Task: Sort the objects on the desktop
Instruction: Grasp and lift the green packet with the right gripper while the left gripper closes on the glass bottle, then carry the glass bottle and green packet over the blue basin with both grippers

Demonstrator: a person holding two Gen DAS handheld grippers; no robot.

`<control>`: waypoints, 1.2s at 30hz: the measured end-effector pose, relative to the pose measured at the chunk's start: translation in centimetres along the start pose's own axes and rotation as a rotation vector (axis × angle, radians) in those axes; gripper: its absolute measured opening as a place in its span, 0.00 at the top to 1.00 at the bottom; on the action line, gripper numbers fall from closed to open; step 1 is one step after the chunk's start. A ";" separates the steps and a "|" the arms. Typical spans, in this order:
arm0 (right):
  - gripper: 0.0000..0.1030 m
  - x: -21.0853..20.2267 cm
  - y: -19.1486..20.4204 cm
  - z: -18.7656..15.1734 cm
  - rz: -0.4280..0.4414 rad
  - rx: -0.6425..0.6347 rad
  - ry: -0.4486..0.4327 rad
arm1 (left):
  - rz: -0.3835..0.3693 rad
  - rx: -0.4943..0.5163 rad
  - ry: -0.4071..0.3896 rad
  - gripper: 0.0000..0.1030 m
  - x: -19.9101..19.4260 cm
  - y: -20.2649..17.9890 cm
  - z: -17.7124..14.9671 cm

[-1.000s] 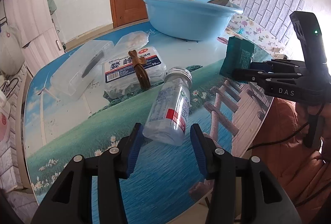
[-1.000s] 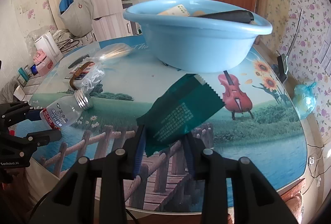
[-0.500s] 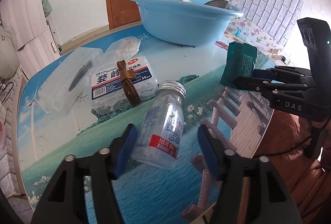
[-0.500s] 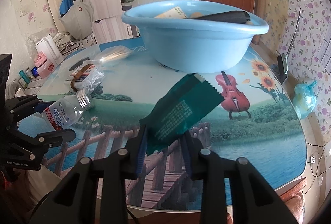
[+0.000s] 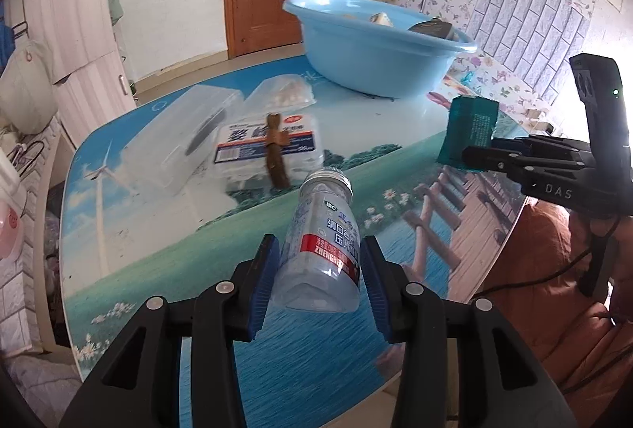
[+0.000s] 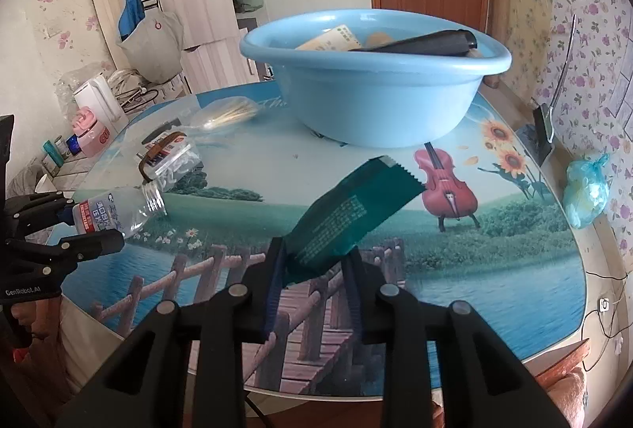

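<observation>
A clear plastic bottle (image 5: 322,242) with a red-and-blue label and a silver cap lies tilted between the blue pads of my left gripper (image 5: 320,250). The jaws are closing and the pads touch its lower body. The right wrist view shows the same bottle (image 6: 114,210) at the far left, in the left gripper (image 6: 91,222). My right gripper (image 6: 314,254) is shut on the lower end of a dark green foil packet (image 6: 352,214), held above the table, and its jaws are still closing. A light blue basin (image 6: 376,103) stands at the back with several items inside.
A clear plastic box (image 5: 178,147), a pack of floss picks (image 5: 245,147) with a brown strap (image 5: 275,159) on it, and a bag of cotton swabs (image 5: 285,95) lie behind the bottle. A blue plastic bag (image 6: 585,190) sits at the table's right rim. A person's orange clothing (image 5: 554,289) is beside the near edge.
My left gripper opened wider, moved forward around the bottle, then closed on its lower body. The right gripper stayed put with the green packet.
</observation>
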State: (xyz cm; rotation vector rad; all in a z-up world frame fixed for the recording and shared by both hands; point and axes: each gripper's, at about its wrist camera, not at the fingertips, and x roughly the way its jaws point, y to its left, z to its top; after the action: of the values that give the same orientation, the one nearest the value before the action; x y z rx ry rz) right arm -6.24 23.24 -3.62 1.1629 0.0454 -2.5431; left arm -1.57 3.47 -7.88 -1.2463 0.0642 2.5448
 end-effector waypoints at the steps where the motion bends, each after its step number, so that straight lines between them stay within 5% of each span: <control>1: 0.73 0.0 0.0 0.0 0.002 0.000 0.000 | 0.004 -0.008 0.005 0.59 0.1 0.3 -0.1; 16: 0.72 -0.1 0.4 0.3 0.011 -0.002 -0.013 | -0.003 0.021 0.011 0.55 1.0 0.0 -0.4; 21: 0.59 1.3 0.1 0.9 0.064 0.043 0.024 | 0.001 0.032 0.001 0.54 1.0 -0.1 -0.4; 27: 0.57 2.6 -1.2 1.7 0.125 0.163 0.044 | -0.031 -0.006 -0.003 0.62 0.8 0.8 -0.4; 28: 0.58 2.7 -1.3 1.8 0.130 0.174 0.044 | -0.033 -0.007 -0.002 0.62 0.8 0.8 -0.4; 30: 0.77 2.8 -1.3 1.9 0.133 0.180 0.042 | -0.034 -0.012 -0.002 0.62 0.8 0.9 -0.4; 36: 0.92 1.7 -1.0 2.3 0.117 0.157 -0.007 | -0.021 -0.024 -0.023 0.62 0.1 1.1 -0.1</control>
State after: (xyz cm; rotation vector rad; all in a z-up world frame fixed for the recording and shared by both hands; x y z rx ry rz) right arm -9.23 23.25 -3.49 1.1771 -0.2215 -2.4835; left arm -1.88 2.44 -8.11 -1.2198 0.0152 2.5482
